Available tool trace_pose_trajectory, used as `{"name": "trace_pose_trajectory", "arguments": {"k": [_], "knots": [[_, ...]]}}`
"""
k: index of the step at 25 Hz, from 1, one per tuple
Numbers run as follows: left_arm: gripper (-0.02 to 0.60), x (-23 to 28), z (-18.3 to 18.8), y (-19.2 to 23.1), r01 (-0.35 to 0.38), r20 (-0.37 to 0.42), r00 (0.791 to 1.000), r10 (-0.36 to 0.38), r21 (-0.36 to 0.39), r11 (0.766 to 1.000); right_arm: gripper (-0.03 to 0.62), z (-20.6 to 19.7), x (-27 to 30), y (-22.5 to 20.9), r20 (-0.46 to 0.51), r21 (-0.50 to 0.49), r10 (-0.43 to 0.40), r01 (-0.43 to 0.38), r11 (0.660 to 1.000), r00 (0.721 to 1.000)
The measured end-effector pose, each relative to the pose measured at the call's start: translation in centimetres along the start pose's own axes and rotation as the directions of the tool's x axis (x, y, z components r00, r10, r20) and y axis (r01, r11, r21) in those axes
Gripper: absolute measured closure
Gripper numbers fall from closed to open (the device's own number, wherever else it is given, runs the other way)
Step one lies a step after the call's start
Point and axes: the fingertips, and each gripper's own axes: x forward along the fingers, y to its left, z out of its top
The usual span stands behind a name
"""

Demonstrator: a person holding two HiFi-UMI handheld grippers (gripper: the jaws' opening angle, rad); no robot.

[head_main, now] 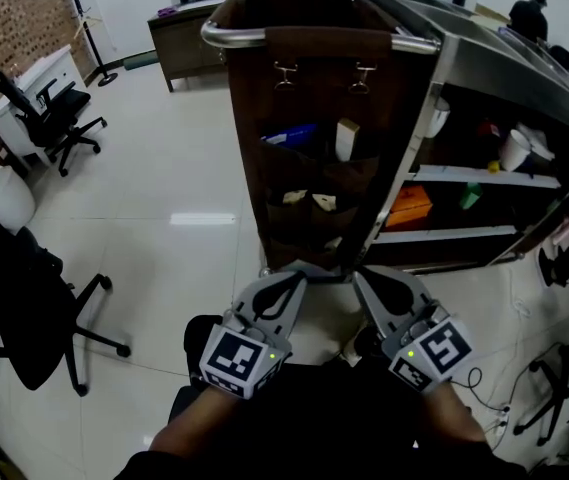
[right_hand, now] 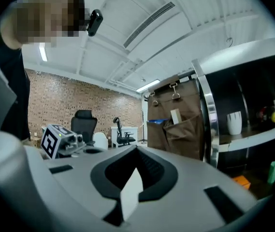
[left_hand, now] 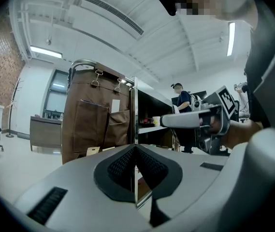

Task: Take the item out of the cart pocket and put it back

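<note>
A brown fabric pocket organiser (head_main: 309, 158) hangs by two clips from the cart's end rail (head_main: 314, 36). A cream box (head_main: 346, 138) stands up out of an upper pocket, beside a blue item (head_main: 289, 135). Small pale cards (head_main: 322, 202) sit in the lower pockets. My left gripper (head_main: 305, 269) and right gripper (head_main: 359, 272) are held low, close to my body, short of the organiser, tips almost meeting. Both are shut with nothing between the pads. The left gripper view shows the organiser (left_hand: 91, 124) and box (left_hand: 115, 105) ahead. The right gripper view shows the same box (right_hand: 176, 116).
The cart's side shelves (head_main: 464, 176) hold an orange box (head_main: 409, 206), a green bottle (head_main: 471, 196) and white cups (head_main: 514, 150). Office chairs stand at the left (head_main: 59, 118) and near left (head_main: 34, 308). A desk (head_main: 179, 28) is behind; cables (head_main: 544, 398) lie at the right.
</note>
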Motion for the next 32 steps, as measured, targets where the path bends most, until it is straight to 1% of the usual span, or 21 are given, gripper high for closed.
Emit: {"name": "trace_pose_trajectory", "arguments": {"k": [2, 5, 7, 12, 21, 32], "knots": [[0.581, -0.1, -0.2, -0.2, 0.002, -0.005, 1.000, -0.002, 0.006, 1.000, 0.583, -1.7, 0.2, -0.2, -0.026, -0.022, -0.019, 0.018, 1.000, 0.999], [0.581, -0.3, -0.1, -0.4, 0.004, -0.009, 1.000, -0.004, 0.010, 1.000, 0.583, -3.7, 0.6, -0.2, -0.067, -0.011, -0.024, 0.024, 1.000, 0.997], [0.581, -0.4, -0.1, -0.4, 0.005, -0.009, 1.000, -0.005, 0.013, 1.000, 0.583, -4.3, 0.9, -0.2, -0.077, -0.003, -0.024, 0.024, 1.000, 0.997], [0.581, -0.5, -0.1, -0.3, -0.001, -0.010, 1.000, 0.001, 0.012, 1.000, 0.583, -4.3, 1.2, -0.4, -0.077, -0.003, -0.023, 0.023, 1.000, 0.997], [0.581, -0.1, -0.2, -0.5, 0.007, -0.008, 1.000, -0.007, 0.015, 1.000, 0.583, -5.1, 1.5, -0.4, -0.112, 0.024, -0.013, 0.016, 1.000, 0.994], [0.581, -0.1, -0.2, -0.4, 0.004, -0.008, 1.000, -0.004, 0.018, 1.000, 0.585, -4.8, 1.9, -0.6, -0.104, 0.038, -0.010, 0.014, 0.999, 0.995]]}}
